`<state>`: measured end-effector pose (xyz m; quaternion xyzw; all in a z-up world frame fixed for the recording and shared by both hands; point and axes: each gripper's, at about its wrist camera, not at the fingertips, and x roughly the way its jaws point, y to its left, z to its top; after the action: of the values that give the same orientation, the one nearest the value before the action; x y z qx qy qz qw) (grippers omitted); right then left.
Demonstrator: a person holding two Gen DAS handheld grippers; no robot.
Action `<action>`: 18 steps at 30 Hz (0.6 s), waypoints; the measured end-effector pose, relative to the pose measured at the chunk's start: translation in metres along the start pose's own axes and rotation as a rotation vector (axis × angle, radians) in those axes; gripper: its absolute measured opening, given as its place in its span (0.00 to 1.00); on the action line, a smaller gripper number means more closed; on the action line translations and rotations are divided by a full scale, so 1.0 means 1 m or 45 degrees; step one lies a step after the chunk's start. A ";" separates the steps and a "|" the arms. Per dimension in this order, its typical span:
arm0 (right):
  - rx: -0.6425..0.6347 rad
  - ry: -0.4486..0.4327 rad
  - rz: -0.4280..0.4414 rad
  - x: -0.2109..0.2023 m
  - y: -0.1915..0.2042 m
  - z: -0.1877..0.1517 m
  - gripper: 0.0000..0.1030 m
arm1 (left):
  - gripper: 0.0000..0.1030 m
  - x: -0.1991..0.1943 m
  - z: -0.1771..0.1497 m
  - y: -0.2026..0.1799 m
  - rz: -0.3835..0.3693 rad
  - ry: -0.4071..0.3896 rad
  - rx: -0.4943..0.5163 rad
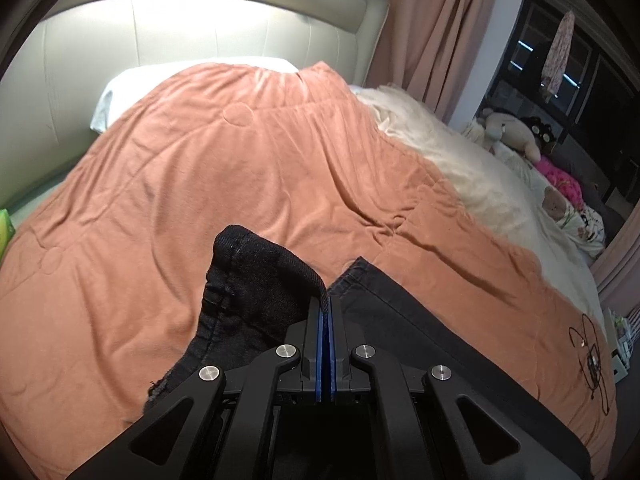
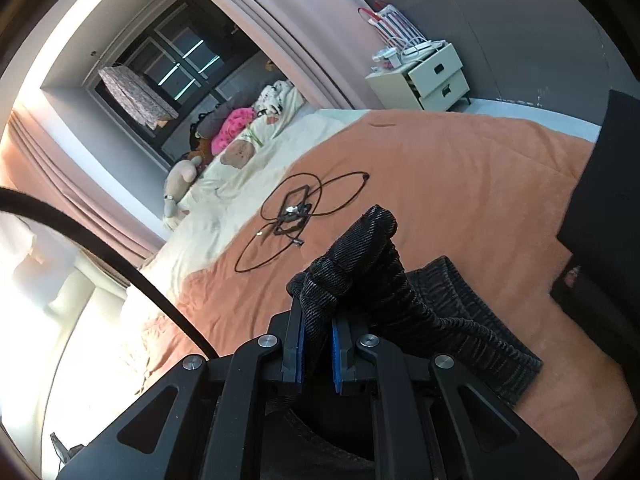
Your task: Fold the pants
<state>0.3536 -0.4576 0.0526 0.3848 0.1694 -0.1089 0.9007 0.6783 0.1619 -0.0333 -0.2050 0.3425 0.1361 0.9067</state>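
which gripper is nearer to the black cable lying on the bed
Right. The right gripper, shut on the black pants, has the black cable just ahead. From the left gripper, the cable lies far off to its right.

The bed (image 1: 168,184) wears an orange quilt (image 1: 280,168). Black pants (image 1: 420,332) lie at its six o'clock, a coiled black cable (image 2: 296,212) toward three, and soft toys (image 1: 512,132) up at two o'clock.

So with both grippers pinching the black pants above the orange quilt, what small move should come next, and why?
Probably carry both held edges forward and lay them onto the pants. The left gripper and right gripper each clamp bunched fabric lifted off the quilt, so the fold isn't set down.
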 end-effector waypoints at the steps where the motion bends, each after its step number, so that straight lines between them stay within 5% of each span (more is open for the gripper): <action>1: -0.004 0.004 -0.015 0.007 0.002 0.001 0.07 | 0.02 0.007 0.001 -0.003 0.004 0.008 0.002; 18: -0.099 0.146 -0.218 0.120 0.016 0.002 0.07 | 0.02 0.165 -0.008 -0.054 0.119 0.185 0.087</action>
<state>0.4695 -0.4557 0.0175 0.3391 0.2571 -0.1566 0.8913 0.8152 0.1284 -0.1351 -0.1671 0.4209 0.1514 0.8786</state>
